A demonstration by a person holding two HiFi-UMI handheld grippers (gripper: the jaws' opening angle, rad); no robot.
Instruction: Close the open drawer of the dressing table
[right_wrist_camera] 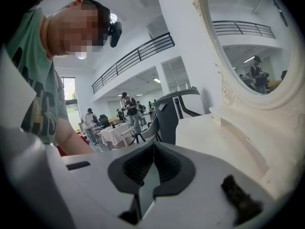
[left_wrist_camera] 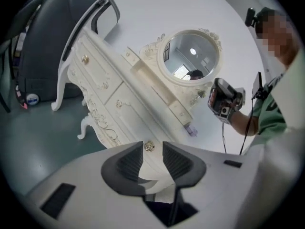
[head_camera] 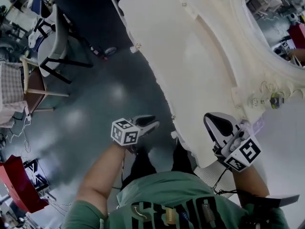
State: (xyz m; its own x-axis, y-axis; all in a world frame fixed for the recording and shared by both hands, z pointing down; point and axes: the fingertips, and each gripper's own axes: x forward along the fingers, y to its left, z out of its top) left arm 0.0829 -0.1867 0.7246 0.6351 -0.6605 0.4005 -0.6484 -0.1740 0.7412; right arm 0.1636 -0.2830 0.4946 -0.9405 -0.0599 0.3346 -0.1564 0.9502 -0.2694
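Left gripper [head_camera: 148, 123]: jaws apart, pinching nothing. The drawer [left_wrist_camera: 151, 165] and its gold knob [left_wrist_camera: 149, 146] sit just past them. Right gripper [right_wrist_camera: 153, 146]: pressed shut, empty, over the table [right_wrist_camera: 214, 132]. A crooked push could slip off the knob and jam the drawer.

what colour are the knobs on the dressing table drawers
Gold knobs on a cream-white dressing table, clearest in the left gripper view.

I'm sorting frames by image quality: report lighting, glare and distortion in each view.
Head view: dim and bluish, soft glare on the floor, the dressing table top pale and washed out. Left gripper view: strong fisheye bend, dark corners, ceiling light glinting in the mirror. Right gripper view: brightly lit, fisheye too, the window blown out.
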